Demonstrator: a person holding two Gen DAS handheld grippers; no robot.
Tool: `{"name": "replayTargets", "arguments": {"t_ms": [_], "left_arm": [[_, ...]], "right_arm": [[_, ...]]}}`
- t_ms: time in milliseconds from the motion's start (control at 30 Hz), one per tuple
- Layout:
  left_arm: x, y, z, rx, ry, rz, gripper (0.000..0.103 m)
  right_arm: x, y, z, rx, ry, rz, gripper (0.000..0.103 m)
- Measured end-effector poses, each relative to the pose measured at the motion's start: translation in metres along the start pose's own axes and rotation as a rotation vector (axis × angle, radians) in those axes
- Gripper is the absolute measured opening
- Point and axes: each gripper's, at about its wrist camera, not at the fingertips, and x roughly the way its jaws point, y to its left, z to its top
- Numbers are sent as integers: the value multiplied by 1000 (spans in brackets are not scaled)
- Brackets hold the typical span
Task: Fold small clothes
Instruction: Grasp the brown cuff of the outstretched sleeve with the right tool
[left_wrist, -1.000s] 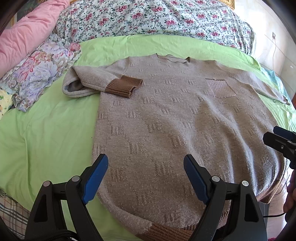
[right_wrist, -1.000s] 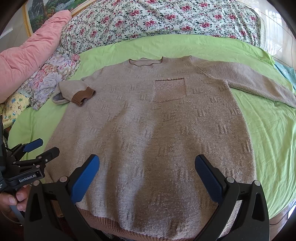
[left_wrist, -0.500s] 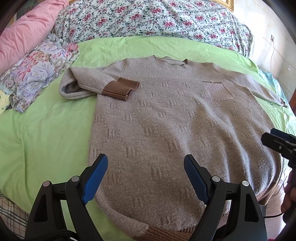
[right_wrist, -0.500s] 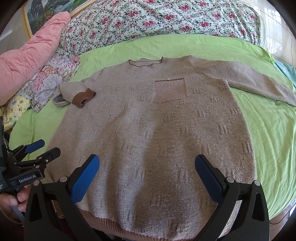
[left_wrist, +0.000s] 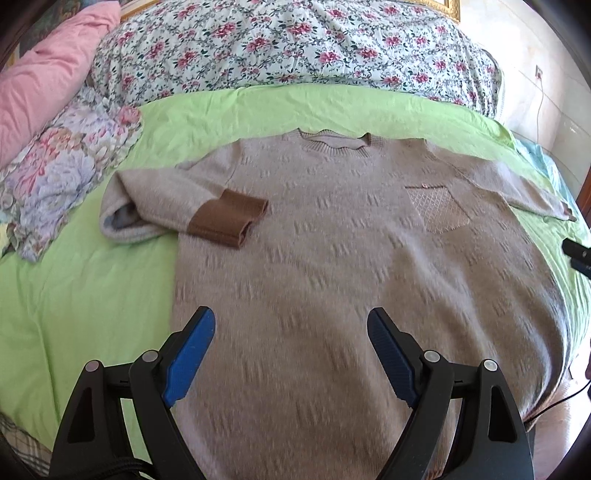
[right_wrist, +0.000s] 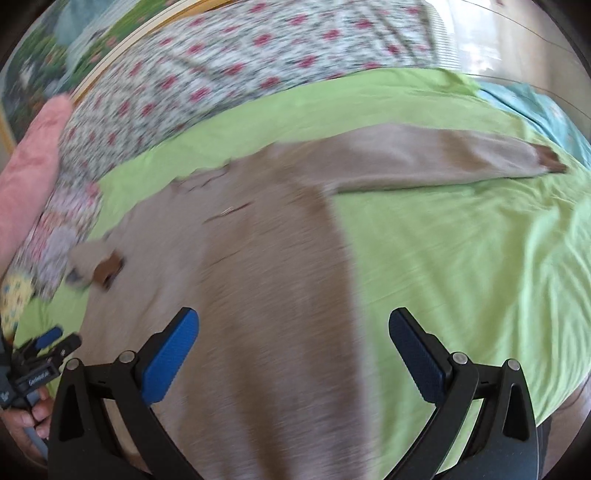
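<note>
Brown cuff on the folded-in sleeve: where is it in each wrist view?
Left wrist: brown cuff left of centre, lying on the sweater chest, below and left of the neckline.
Right wrist: brown cuff, blurred, far left at mid-height.
Shared landmark: the pink pillow at the left edge in both.

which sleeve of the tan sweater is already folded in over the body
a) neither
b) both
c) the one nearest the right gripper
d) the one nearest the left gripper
d: the left sleeve's brown cuff lies on the sweater body, while the right sleeve lies straight out on the green sheet.
</note>
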Motion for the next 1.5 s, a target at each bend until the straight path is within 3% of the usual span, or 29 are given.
{"name": "replayTargets", "arguments": {"t_ms": [33,167,300,433,500,767,833,900,1000,1133,1300,1500], "left_arm": [[2,-1,5,6,-6,1,85],[13,-10,29,40,-25,5,85],[25,-18,51,80,-44,30,85],[42,-21,68,59,-36,15,85],[50,-22,73,47,-28,9,85],[88,-20,82,38,20,5,85],[94,-17,84,25,26,2,85],[97,-13,85,15,25,-3,85],[98,-7,85,3,19,-8,85],[90,2,80,-6,10,-42,85],[75,17,70,-34,-12,-91,85],[60,32,59,-37,-36,-152,86]], "right_arm": [[0,-10,5,11,-4,-25,102],[1,-61,35,64,-50,-141,84],[1,-117,63,177,-84,-207,84],[5,-178,87,275,-116,-303,82],[16,-211,98,366,-107,-307,75],[46,-290,123,586,-146,-350,70],[51,-293,131,579,-156,-349,54],[54,-293,136,591,-160,-282,8],[49,-265,147,518,-195,-227,8],[41,-185,158,373,-208,-65,7],[60,-47,157,204,-103,236,7],[112,102,131,116,94,568,7]]}}
